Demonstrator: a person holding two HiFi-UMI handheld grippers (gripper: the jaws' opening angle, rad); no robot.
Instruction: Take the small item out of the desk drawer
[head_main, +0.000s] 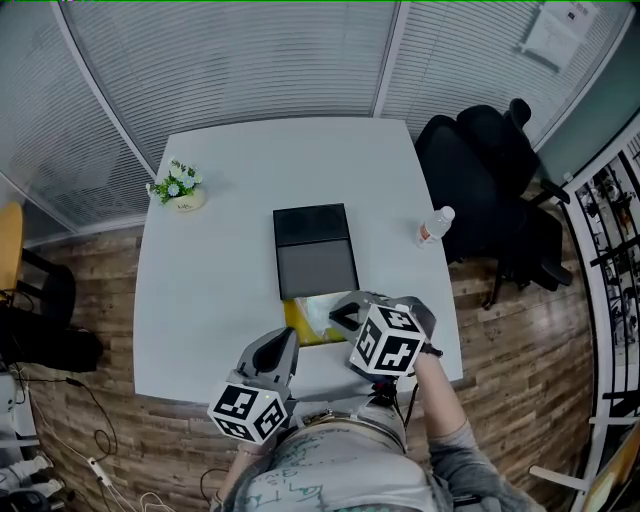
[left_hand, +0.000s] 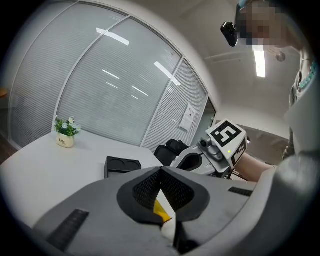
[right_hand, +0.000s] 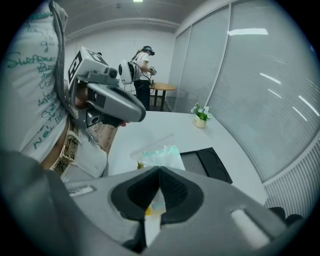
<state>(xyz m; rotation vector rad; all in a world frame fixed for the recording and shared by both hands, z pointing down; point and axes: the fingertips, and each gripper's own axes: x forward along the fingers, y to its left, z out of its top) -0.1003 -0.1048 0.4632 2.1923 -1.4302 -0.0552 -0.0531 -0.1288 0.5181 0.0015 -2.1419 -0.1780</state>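
We hold both claws closed, tips together: the left gripper (left_hand: 161, 171) and right gripper (right_hand: 160, 170) meet over the near edge of the white table (head_main: 220, 280). The clear packet with yellow inside (head_main: 305, 318) lies just past their tips; we can't tell whether either pinches it. Further ahead sits a black tray (head_main: 314, 250), with a potted plant (head_main: 178, 187) far left and a water bottle (head_main: 434, 225) and black chair (head_main: 480, 170) to the right. Slatted blinds (head_main: 230, 60) wall the room.

Flower pot (left_hand: 64, 142), on the table (left_hand: 35, 175) at 9 o'clock in the left gripper view: small dark word, apparently "Life". Paper notice (left_hand: 187, 117) on blinds, 12 o'clock: illegible. Green script on shirt (right_hand: 37, 75): illegible.
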